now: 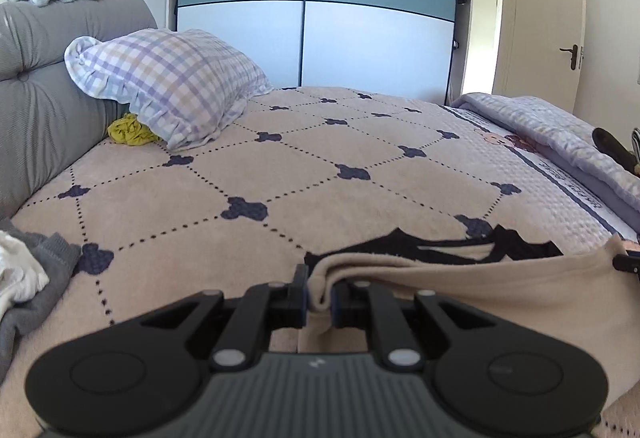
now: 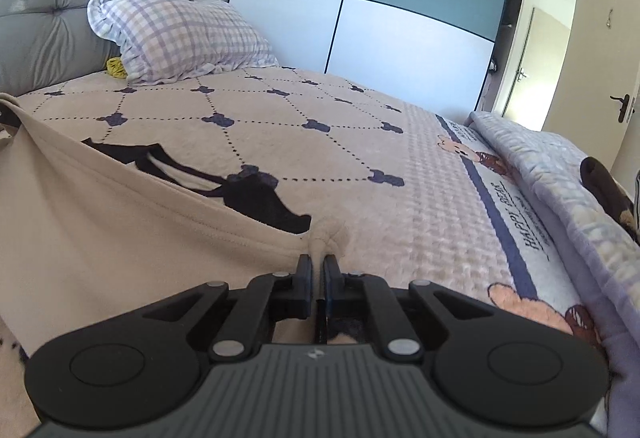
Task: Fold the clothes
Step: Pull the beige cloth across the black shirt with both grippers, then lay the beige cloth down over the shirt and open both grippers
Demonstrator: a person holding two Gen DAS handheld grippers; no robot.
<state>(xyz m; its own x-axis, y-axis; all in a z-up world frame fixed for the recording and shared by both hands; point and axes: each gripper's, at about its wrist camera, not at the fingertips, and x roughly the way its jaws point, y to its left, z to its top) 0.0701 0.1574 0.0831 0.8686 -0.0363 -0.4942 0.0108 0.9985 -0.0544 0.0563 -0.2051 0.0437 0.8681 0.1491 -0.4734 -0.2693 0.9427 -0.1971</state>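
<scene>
A beige garment [image 1: 460,290] with a black print [image 1: 400,244] is stretched between both grippers above the bed. In the left wrist view my left gripper [image 1: 319,292] is shut on a bunched fold of its edge. In the right wrist view my right gripper [image 2: 319,264] is shut on another corner of the beige garment [image 2: 120,222], and a small bulge of cloth pokes out past the fingertips. The garment's edge runs taut from that corner to the left, with the black print [image 2: 256,198] showing behind it. At the far right of the left wrist view a dark piece of the other gripper [image 1: 626,264] shows at the cloth's edge.
The bed has a pink bedspread [image 1: 280,174] with a dark bear pattern. A checked pillow [image 1: 168,82] and a yellow cloth [image 1: 128,130] lie by the grey headboard [image 1: 36,98]. Grey and white clothes [image 1: 28,278] are heaped at the left. A folded quilt [image 2: 560,174] lies at the right, a wardrobe [image 1: 316,10] stands behind.
</scene>
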